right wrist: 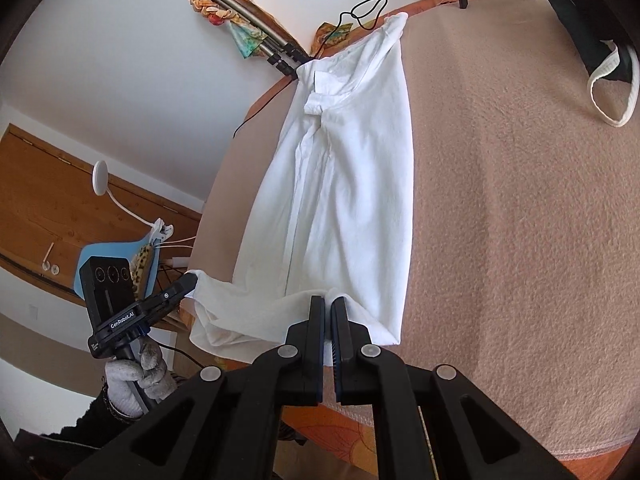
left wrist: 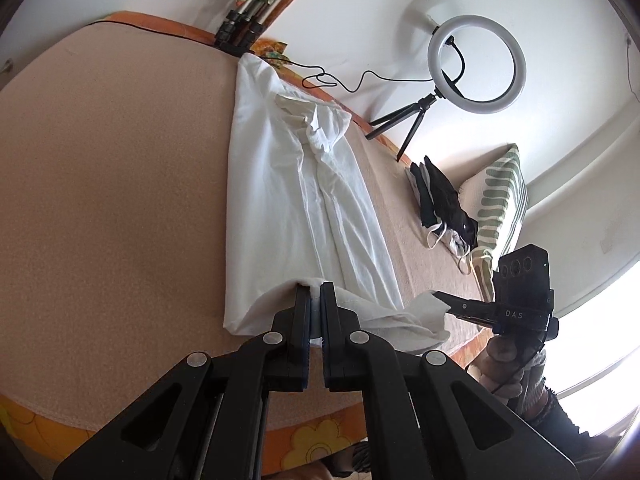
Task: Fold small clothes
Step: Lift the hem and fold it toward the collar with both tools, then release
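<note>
We hold the near hem of the white shirt [left wrist: 304, 200] with both tongs: the left tongs [left wrist: 316, 300] are closed on one corner, and the right tongs [right wrist: 330, 312] are closed on the other corner. The shirt lies long on the beige blanket [left wrist: 120, 200], its collar far from us, near the ring light [left wrist: 476, 64]. We judge the fold is starting; next we should carry the hem toward the collar, both corners level.

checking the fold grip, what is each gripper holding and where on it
Both hold the white garment by its near hem: left gripper and right gripper each have jaws shut on one corner of that edge.
</note>
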Demonstrator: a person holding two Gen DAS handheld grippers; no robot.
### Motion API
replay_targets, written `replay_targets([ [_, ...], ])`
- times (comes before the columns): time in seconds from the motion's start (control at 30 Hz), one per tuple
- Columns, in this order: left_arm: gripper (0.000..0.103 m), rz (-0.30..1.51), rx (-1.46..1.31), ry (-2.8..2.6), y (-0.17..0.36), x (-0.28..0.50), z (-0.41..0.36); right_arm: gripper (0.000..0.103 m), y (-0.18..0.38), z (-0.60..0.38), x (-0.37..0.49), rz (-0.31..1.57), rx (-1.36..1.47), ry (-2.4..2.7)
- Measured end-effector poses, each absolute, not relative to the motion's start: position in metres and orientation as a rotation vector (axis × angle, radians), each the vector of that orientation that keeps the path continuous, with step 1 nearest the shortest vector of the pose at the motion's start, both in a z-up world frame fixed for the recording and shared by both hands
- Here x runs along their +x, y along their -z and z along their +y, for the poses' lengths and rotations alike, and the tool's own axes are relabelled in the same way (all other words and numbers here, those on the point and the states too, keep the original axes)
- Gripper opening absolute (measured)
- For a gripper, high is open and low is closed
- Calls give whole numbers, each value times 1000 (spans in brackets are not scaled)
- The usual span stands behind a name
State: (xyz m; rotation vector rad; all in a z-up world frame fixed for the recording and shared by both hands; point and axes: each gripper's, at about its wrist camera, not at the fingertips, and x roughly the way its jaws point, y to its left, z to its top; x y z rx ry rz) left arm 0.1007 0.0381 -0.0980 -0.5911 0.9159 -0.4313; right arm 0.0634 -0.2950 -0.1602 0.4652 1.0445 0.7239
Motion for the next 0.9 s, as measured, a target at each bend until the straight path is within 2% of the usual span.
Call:
replay_targets([
  [0.5,3,931,-570,342,125,163,41,1,184,-292,131,1083,544,-611],
  [0.57,3,932,-565,337,126,164,42,7,185,-292,133,1088,535,-600],
  [0.63,8,951,-552,327,124,165,42,16,184,-296,133,1079,533,-593],
  [0.67,11,956,-538,314,122,165,43,29,180,-299,130,1060,524,-581],
  [0.7,15,945,-531,294,119,162,45,31,175,-301,127,1037,498,-574],
  [0.83,16,877,-465,319,105,144,48,31,155,-296,106,961,346,-627],
  [0.87,16,876,-427,330,104,141,45,34,152,-292,100,947,288,-638],
  [0.9,16,878,-401,335,105,138,43,41,151,-286,95,933,224,-642],
])
